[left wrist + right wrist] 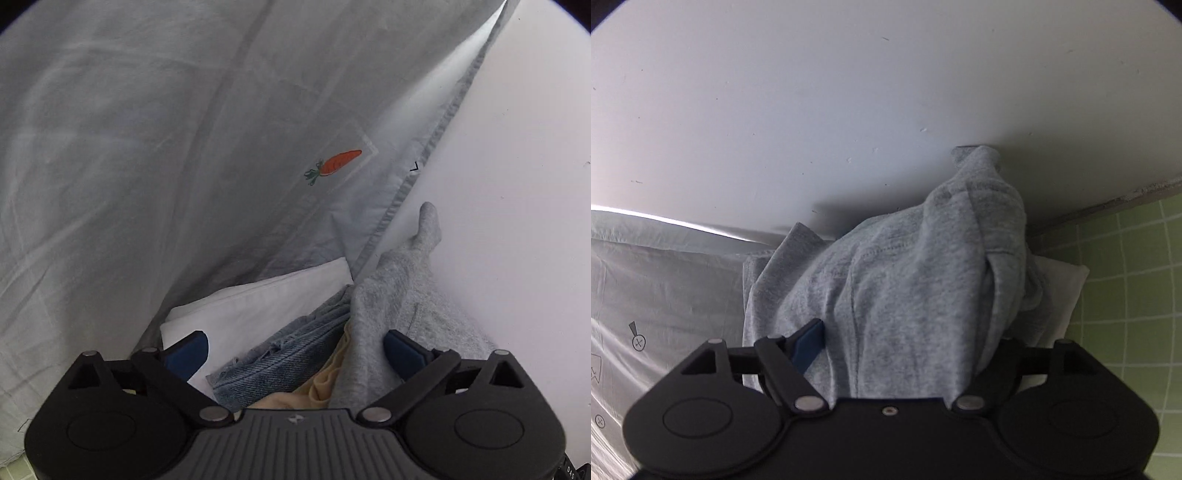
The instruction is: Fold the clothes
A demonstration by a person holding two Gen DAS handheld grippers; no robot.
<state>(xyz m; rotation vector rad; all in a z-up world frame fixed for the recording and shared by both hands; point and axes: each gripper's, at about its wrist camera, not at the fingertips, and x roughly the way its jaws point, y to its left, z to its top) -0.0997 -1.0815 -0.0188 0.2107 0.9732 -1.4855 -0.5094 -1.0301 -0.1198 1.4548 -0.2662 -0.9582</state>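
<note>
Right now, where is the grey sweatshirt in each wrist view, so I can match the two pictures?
Left wrist view: the grey sweatshirt lies lower right, running from beside the denim garment up along the white wall.
Right wrist view: it fills the centre, bunched up against the wall, just ahead of the right gripper.
Shared landmark: the pale printed sheet, left of the sweatshirt in both.
</note>
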